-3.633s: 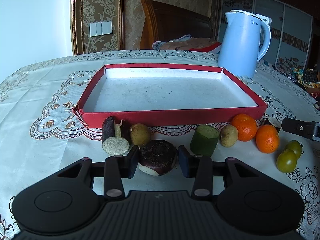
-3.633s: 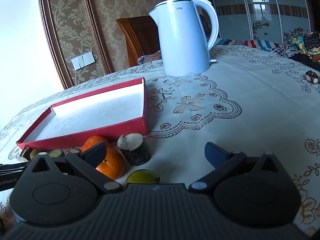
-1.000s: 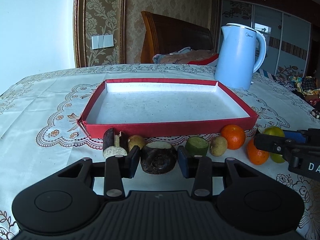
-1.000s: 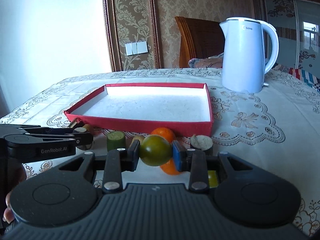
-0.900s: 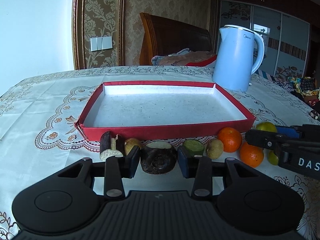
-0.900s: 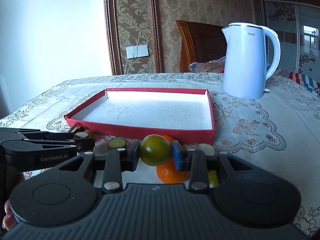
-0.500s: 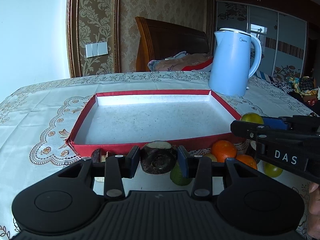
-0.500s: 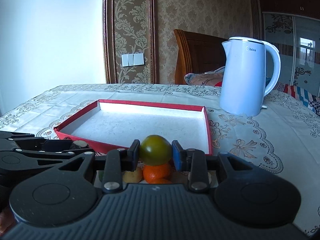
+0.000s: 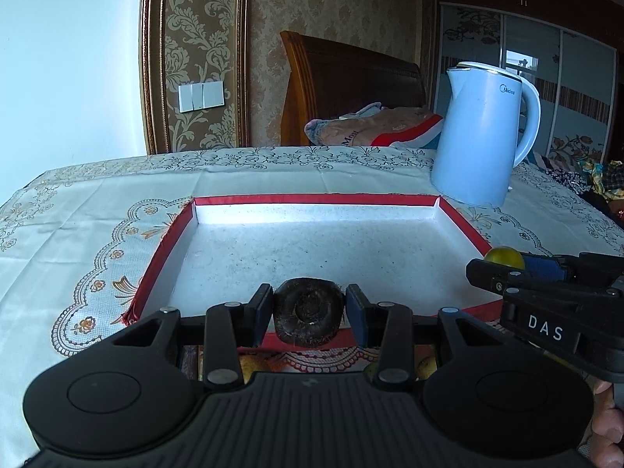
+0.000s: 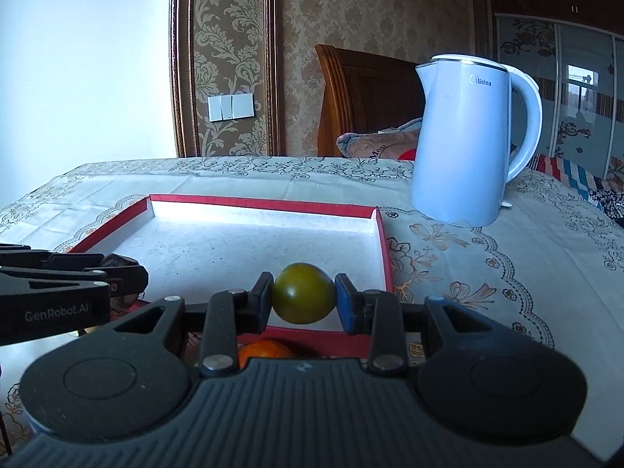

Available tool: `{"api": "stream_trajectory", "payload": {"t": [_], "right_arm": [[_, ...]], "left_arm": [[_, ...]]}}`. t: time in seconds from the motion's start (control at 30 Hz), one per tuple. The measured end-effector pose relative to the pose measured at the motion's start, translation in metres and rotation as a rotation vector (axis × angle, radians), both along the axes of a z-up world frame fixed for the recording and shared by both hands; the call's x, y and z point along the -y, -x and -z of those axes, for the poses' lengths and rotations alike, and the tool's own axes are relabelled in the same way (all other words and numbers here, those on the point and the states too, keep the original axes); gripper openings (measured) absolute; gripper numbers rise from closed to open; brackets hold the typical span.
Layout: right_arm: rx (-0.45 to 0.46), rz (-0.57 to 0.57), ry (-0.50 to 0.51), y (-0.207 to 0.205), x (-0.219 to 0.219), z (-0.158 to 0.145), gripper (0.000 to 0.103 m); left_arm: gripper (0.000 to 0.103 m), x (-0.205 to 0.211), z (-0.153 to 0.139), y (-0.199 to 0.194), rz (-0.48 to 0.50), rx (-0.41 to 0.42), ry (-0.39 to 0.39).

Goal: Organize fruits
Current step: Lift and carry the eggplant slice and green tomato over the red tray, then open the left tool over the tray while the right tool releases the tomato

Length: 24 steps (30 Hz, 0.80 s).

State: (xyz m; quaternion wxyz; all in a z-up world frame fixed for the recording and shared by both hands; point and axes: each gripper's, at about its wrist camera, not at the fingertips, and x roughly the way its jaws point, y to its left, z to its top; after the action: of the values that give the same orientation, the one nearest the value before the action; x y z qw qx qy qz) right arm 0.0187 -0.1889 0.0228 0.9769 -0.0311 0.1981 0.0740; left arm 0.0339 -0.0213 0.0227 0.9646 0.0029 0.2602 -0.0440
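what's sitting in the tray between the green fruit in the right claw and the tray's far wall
Nothing. In the right wrist view the red tray shows only its bare white floor between the green fruit and the far wall.

Left gripper point(image 9: 308, 314) body hides the red tray point(image 9: 163, 249) near wall and most fruits below; only an orange point(image 10: 265, 351) top shows in the right view.

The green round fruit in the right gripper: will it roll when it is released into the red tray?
The green fruit looks round and smooth, so it probably rolls. The tray floor seems flat, but its raised rim should stop it. Release low.
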Motion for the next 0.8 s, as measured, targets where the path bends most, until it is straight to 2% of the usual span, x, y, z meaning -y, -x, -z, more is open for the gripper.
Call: {"api": "stream_trajectory", "payload": {"t": [0.13,0.27,0.6,0.8], "right_arm": [[-0.018,0.010,0.014,-0.016,-0.002,0.002,0.032],[-0.039,0.013,0.020,-0.034,-0.005,0.002,0.032],[-0.123,0.031,0.001,-0.096,-0.012,0.003,0.032],[-0.166,0.033,-0.009,-0.115,-0.010,0.007,0.032]], "left_arm": [[0.040,0.001,0.001,-0.013,-0.013,0.006,-0.012],[0.040,-0.001,0.002,-0.031,-0.020,-0.013,0.010],[0.037,0.008,0.000,-0.071,-0.059,0.009,-0.040],[0.037,0.007,0.007,-0.083,-0.067,-0.021,-0.036]]}}
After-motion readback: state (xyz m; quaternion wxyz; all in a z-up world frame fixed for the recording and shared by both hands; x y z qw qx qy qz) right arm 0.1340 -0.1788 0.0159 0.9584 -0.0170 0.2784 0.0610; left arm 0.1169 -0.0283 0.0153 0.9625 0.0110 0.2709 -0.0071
